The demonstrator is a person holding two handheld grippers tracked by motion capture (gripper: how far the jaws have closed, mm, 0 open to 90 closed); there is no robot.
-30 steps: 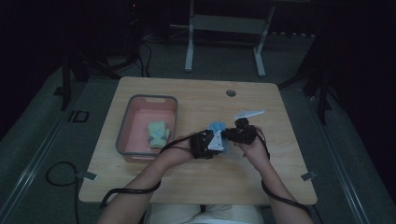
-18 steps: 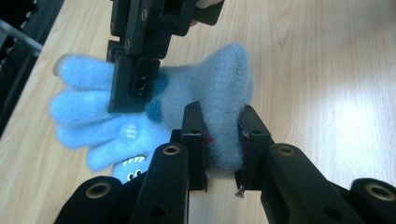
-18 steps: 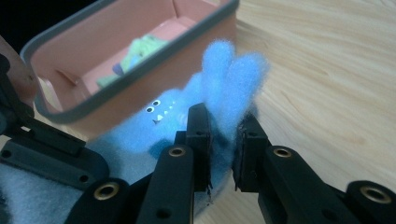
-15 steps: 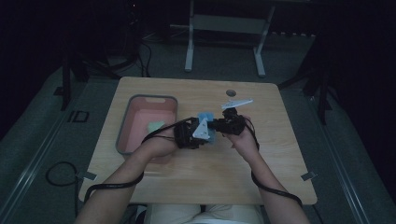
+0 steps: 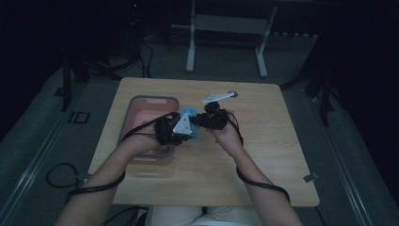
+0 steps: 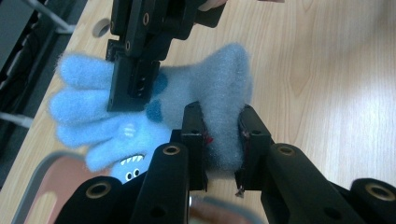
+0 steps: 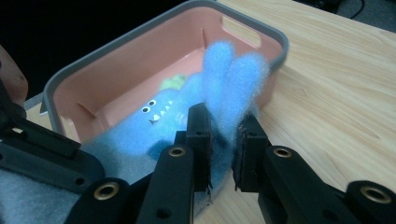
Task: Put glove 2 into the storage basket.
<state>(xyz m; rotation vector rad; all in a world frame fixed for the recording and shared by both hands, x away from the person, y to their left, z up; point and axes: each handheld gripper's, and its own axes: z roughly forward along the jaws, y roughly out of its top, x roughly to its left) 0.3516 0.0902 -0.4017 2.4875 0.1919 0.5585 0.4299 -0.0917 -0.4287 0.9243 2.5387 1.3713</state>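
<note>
A fluffy light-blue glove (image 6: 219,84) with a small toothy monster face hangs stretched between both grippers, above the table beside the bin. My left gripper (image 6: 222,135) is shut on its cuff end. My right gripper (image 7: 223,140) is shut on the glove's fingers (image 7: 233,74). From the left gripper view, the right gripper (image 6: 135,88) comes down from the top onto those fingers. From above, the glove (image 5: 189,113) sits between the left gripper (image 5: 184,131) and the right gripper (image 5: 201,117), at the bin's right rim.
A pink bin with a grey rim (image 5: 141,100) stands on the left half of the wooden table (image 5: 263,155). Something green (image 7: 173,82) lies inside it. A round hole (image 5: 232,93) is in the table's far edge. Cables trail from both grippers off the near edge.
Both hands have risen and moved left and away from the person, carrying the glove from mid-table to the bin's right rim. Both grips have held.
</note>
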